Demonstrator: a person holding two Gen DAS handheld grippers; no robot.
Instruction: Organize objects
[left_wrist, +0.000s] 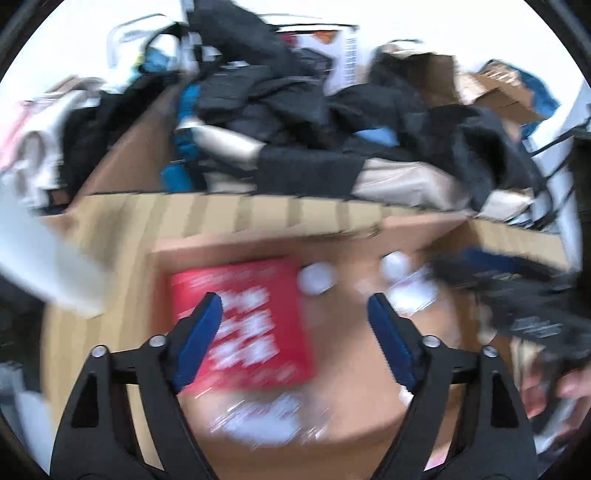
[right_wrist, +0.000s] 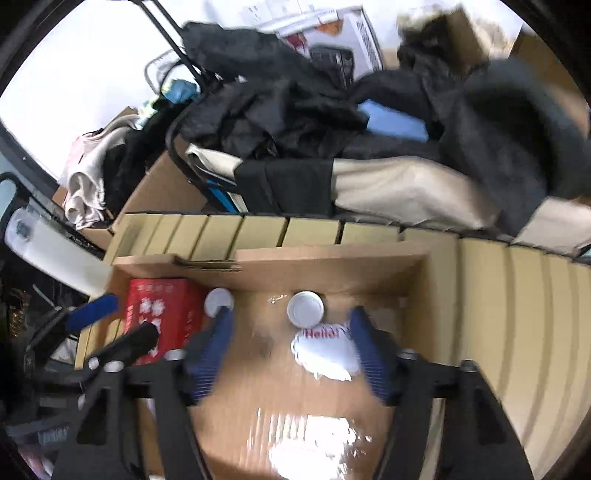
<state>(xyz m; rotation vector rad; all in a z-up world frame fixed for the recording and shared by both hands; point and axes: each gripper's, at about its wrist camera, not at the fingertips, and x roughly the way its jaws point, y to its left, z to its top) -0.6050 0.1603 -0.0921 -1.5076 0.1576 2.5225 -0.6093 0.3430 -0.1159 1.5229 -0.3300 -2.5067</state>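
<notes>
An open cardboard box (right_wrist: 332, 258) holds a red packet with white print (right_wrist: 159, 317), two white round lids (right_wrist: 306, 309) and a clear plastic bag printed "Hello" (right_wrist: 325, 354). The red packet (left_wrist: 243, 321) and the lids (left_wrist: 316, 279) also show in the blurred left wrist view. My left gripper (left_wrist: 295, 306) is open and empty above the box, over the red packet's right edge. My right gripper (right_wrist: 290, 325) is open and empty above the box floor, with the "Hello" bag by its right finger. The left gripper (right_wrist: 110, 325) shows at the right wrist view's left.
Behind the box lies a heap of dark clothes (right_wrist: 295, 110) with beige fabric (right_wrist: 406, 188) and a blue item (right_wrist: 395, 122). Cardboard boxes (right_wrist: 166, 192) and a white printed carton (right_wrist: 351, 37) stand farther back. Crinkled clear plastic (right_wrist: 314, 443) lies at the box's near end.
</notes>
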